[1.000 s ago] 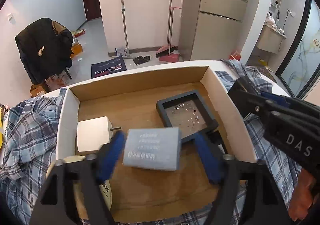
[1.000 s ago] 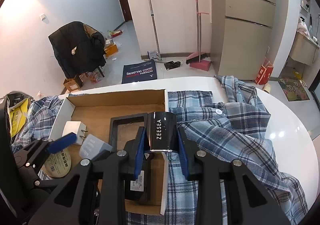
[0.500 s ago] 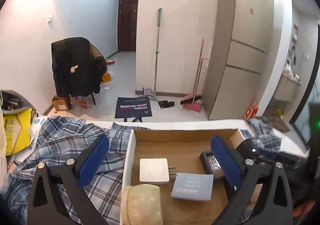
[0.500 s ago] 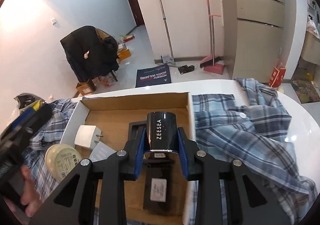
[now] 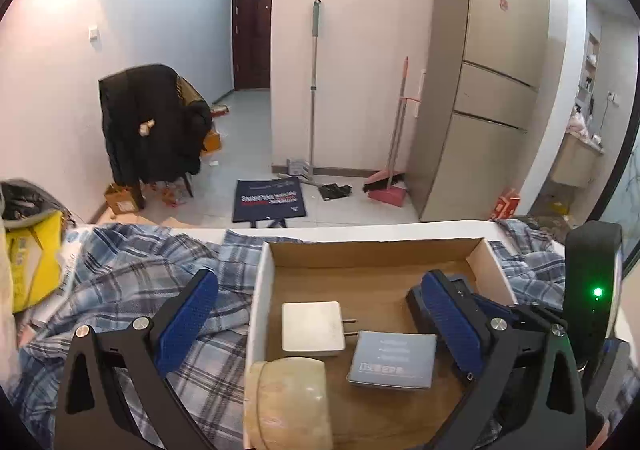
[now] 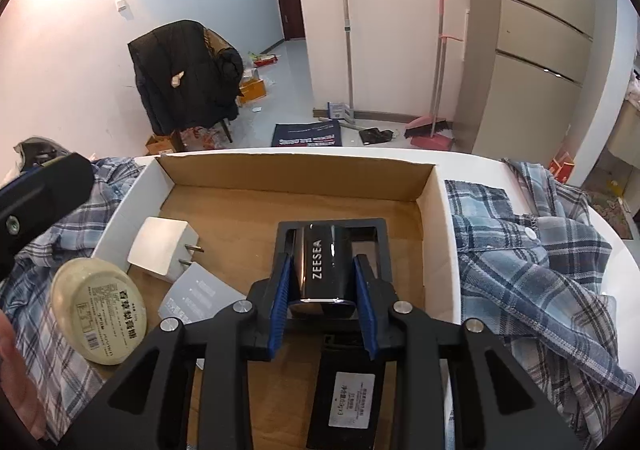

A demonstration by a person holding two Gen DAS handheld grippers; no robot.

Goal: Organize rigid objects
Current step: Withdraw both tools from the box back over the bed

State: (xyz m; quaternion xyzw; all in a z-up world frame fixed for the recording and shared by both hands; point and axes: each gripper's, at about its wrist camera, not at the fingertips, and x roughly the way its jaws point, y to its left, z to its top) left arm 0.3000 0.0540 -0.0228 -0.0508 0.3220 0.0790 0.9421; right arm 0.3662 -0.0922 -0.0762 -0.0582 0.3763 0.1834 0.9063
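The right wrist view shows the right gripper [image 6: 323,292] clamped on a black case [image 6: 325,270] marked ZEESEA, held at centre frame over the cardboard box [image 6: 430,218]. The left wrist view does not show that case at all; there the right gripper is only a dark shape with a green light at the right edge. In that view the left gripper [image 5: 320,324] has its blue pads [image 5: 188,320] wide apart and holds nothing, one over the plaid shirt [image 5: 120,282], the other over the box.

Inside the box lie a white plug [image 6: 164,248], a grey card box [image 6: 198,296] just beside it, and a black frame [image 6: 376,234] largely hidden behind the case. A labelled black box [image 6: 350,398], low in the right view, is partly covered by the gripper. A round tin [image 6: 98,316] sits at the box's lower left corner, cut off in the left view. Its label print is too small to read.
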